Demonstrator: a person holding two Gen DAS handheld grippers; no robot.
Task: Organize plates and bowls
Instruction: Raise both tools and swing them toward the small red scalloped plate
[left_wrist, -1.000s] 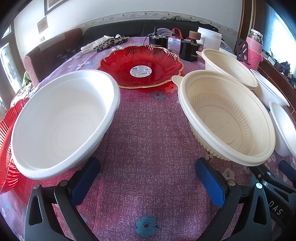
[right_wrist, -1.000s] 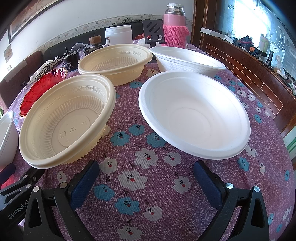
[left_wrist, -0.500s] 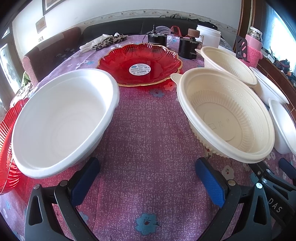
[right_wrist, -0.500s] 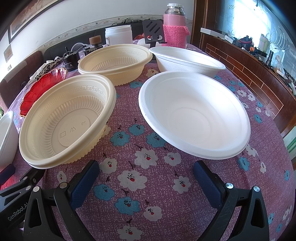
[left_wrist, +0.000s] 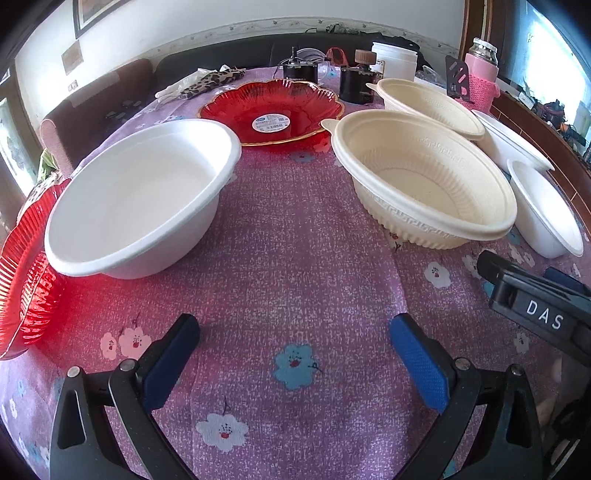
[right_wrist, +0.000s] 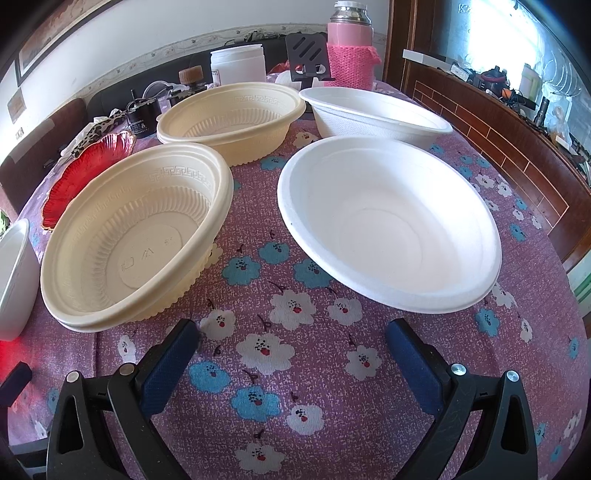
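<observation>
Left hand-held gripper (left_wrist: 293, 343): jaws apart, empty, over worktop (left_wrist: 295, 266); white bowl (left_wrist: 140, 195) at 10 o'clock, cream bowl (left_wrist: 424, 177) at 1 o'clock. Right hand-held gripper (right_wrist: 291, 347): apart, empty; second white bowl (right_wrist: 388, 221) at 1 o'clock. Bowls prob. light, thin, flexible; take by rim.

Bare cloth lane (left_wrist: 295, 229) runs between white bowl (left_wrist: 136, 199); cream bowl (left_wrist: 424, 177).

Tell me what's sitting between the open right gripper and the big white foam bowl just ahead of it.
Nothing: in the right wrist view only bare floral purple tablecloth lies between the right gripper and the white foam bowl.
</observation>
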